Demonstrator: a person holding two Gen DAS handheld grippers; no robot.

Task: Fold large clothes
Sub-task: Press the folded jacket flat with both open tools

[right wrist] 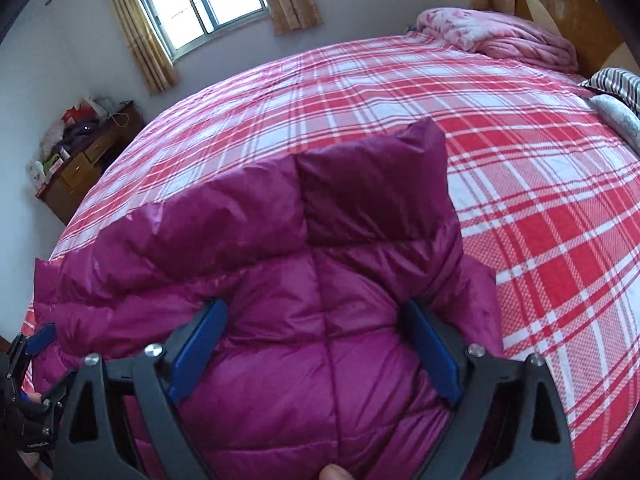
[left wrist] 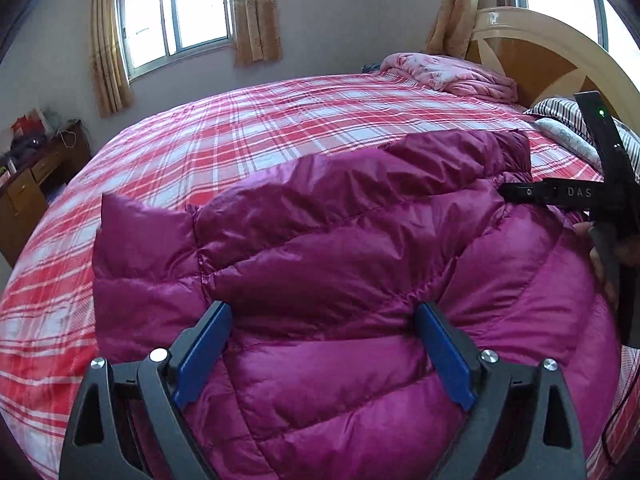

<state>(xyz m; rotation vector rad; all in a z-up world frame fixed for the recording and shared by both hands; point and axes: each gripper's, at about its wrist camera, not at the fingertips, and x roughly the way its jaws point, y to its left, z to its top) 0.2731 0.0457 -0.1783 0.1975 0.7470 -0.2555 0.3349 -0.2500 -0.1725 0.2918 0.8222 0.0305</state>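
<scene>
A puffy magenta quilted down jacket (left wrist: 340, 280) lies on the red-and-white plaid bedspread (left wrist: 240, 128), near the bed's edge at six o'clock. The left gripper (left wrist: 324, 320) has its blue-padded jaws apart, straddling a bulge of jacket padding without pinching it, probably pressing it flat or lining up a grasp. The right gripper (right wrist: 314, 320) is likewise spread wide over the jacket near an upstanding flap at twelve o'clock, apparently a collar or cuff. Both sit low on the fabric, likely so the bulky padding stays put for the fold. A crumpled pink blanket (left wrist: 448, 74) lies by the headboard at one o'clock.
</scene>
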